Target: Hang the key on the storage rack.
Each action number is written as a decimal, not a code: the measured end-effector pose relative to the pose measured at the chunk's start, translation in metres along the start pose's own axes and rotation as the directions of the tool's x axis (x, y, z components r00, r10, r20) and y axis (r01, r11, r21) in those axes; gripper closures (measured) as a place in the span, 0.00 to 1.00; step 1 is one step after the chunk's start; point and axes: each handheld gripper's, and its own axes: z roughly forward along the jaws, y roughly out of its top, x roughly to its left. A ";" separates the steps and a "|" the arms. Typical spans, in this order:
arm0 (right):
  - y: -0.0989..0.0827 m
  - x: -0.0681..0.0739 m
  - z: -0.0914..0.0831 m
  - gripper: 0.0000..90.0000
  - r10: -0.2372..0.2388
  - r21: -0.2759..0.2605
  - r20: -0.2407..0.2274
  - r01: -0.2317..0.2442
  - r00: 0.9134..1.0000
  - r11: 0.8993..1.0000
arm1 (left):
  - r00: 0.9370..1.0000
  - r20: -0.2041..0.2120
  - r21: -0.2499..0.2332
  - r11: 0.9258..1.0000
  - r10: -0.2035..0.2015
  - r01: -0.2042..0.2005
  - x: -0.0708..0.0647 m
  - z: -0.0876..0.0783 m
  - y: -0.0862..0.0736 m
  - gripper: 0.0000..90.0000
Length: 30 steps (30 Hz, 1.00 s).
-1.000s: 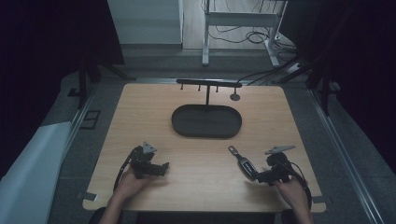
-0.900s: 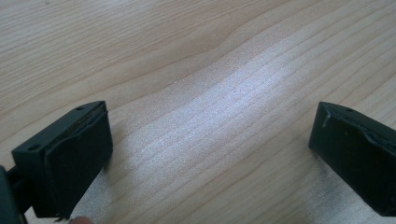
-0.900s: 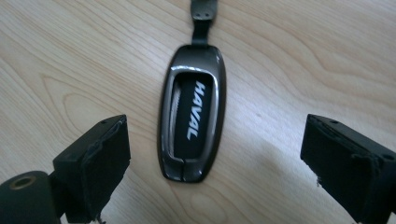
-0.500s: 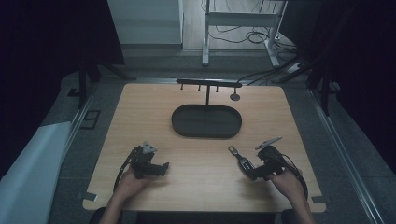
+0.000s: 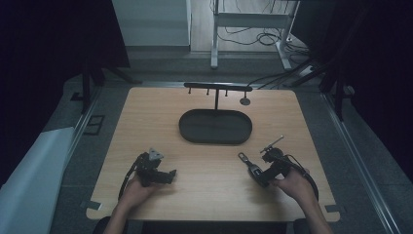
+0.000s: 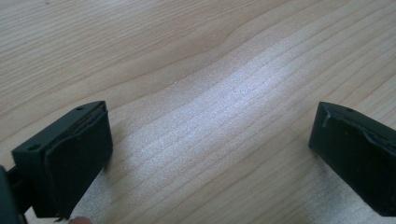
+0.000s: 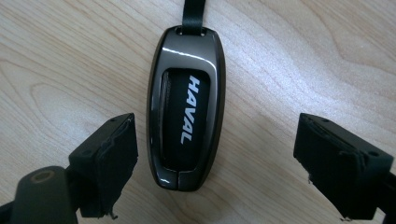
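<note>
Right gripper point(image 7: 219, 163) jaws apart, just been closing, straddling key fob point(image 7: 187, 107) flat on surface point(image 7: 299, 56), pads not touching. Fob light, rigid, glossy, likely slippery; grip across long flanks mid-body. Strap point(image 7: 193, 14) beyond.
</note>
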 end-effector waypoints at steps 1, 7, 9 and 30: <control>0.002 0.000 0.000 0.16 0.002 0.012 0.007 -0.002 1.000 1.000 | 1.000 0.000 0.000 1.000 -0.001 0.001 0.000 0.000 0.000 0.00; 0.011 0.001 0.001 0.25 0.008 0.089 -0.005 -0.008 1.000 0.996 | 1.000 0.000 0.003 1.000 0.003 -0.003 0.000 0.000 0.000 0.00; 0.017 0.002 0.002 0.27 -0.003 0.119 0.004 0.003 1.000 0.993 | 1.000 0.000 0.003 1.000 0.003 -0.003 0.000 0.000 0.000 0.00; 0.037 0.014 0.021 0.52 -0.033 0.215 0.015 0.029 0.999 0.976 | 1.000 0.000 0.003 1.000 0.003 -0.003 0.000 0.000 0.000 0.00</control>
